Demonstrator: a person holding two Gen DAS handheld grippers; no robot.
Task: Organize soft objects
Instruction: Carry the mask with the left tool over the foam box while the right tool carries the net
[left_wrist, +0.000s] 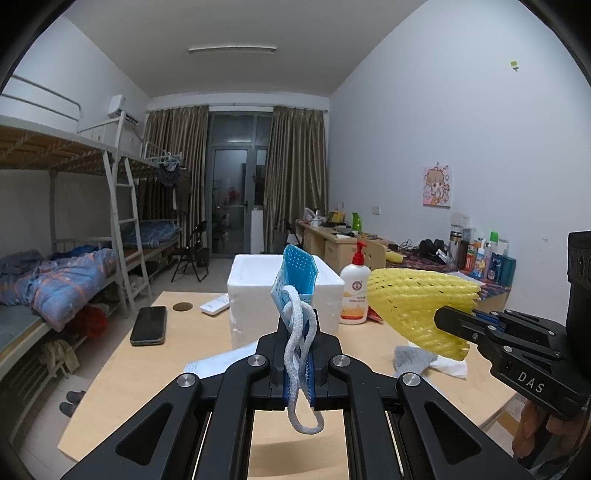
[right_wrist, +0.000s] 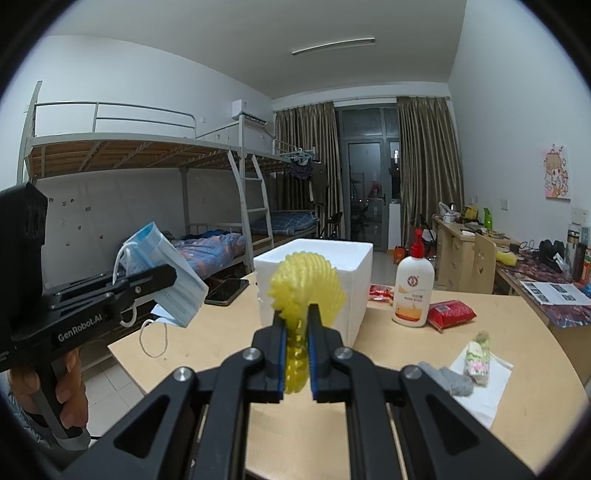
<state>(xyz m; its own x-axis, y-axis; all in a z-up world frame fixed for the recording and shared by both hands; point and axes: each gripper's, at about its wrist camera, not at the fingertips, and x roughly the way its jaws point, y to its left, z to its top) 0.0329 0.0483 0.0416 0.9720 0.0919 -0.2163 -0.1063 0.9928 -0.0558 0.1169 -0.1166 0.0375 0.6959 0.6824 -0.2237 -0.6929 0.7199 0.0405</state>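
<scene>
Pale wooden table (right_wrist: 424, 369) in a dorm room with bunk beds (right_wrist: 147, 155); white foam box (right_wrist: 332, 273) at 12 o'clock. Left gripper (left_wrist: 299, 354) clamped on pleated blue mask (left_wrist: 295, 280), right gripper (right_wrist: 297, 350) on yellow foam net (right_wrist: 306, 284), both aloft.

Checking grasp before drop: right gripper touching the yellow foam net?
Touching. Right wrist view shows the right gripper with both blue pads pressed against the yellow foam net, no gap.

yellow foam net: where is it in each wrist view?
Left wrist: yellow foam net at right of centre, clamped in the right gripper coming in from the right edge.
Right wrist: low centre, pinched in that gripper's own fingers, in front of the box.
Shared landmark: white foam box on the table.
</scene>
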